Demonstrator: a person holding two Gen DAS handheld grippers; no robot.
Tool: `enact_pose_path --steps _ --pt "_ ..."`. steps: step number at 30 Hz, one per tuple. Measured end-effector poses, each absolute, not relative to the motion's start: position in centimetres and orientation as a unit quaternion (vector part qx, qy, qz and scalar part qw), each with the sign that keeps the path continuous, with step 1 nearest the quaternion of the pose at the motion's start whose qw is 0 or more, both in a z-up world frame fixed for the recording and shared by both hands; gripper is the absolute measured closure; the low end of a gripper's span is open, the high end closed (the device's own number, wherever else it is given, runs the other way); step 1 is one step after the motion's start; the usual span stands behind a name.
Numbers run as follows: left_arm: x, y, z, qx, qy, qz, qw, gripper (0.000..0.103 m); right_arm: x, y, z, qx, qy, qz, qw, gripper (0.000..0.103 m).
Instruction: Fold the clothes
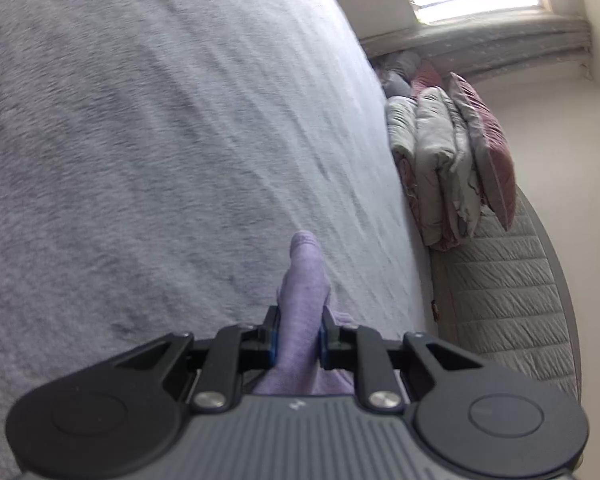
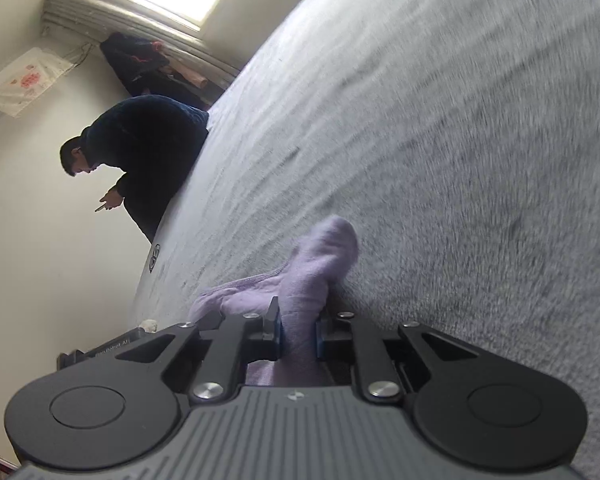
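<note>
Grey fuzzy bed blanket (image 1: pixel 160 140) fills both views; left tongs (image 1: pixel 298 344) and right tongs (image 2: pixel 298 332) each clench the lilac knit garment (image 1: pixel 304 280), bunched toward twelve o'clock; lift evenly, keeping the edge taut

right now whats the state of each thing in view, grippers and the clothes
left gripper: shut on the purple garment
right gripper: shut on the purple garment
purple garment: bunched, pinched by both grippers, over the grey bed cover
bedding pile: folded, stacked beside the bed
person: bent forward at the far bed edge
</note>
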State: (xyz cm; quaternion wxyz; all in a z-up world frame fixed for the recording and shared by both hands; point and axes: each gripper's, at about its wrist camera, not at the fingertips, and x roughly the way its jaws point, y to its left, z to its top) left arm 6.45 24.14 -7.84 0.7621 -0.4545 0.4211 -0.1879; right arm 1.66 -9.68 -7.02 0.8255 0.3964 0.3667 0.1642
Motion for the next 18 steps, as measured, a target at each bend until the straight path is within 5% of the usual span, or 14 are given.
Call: enact_pose_path --steps 9,18 --pt "8.3 23.9 -9.0 -0.428 0.442 -0.195 0.764 0.076 2.5 -11.4 -9.7 0.437 0.388 0.148 0.798 0.081" --pt "7.2 22.2 -7.0 -0.416 0.397 -0.198 0.794 0.086 1.2 -11.1 -6.4 0.394 0.353 0.15 0.835 0.089"
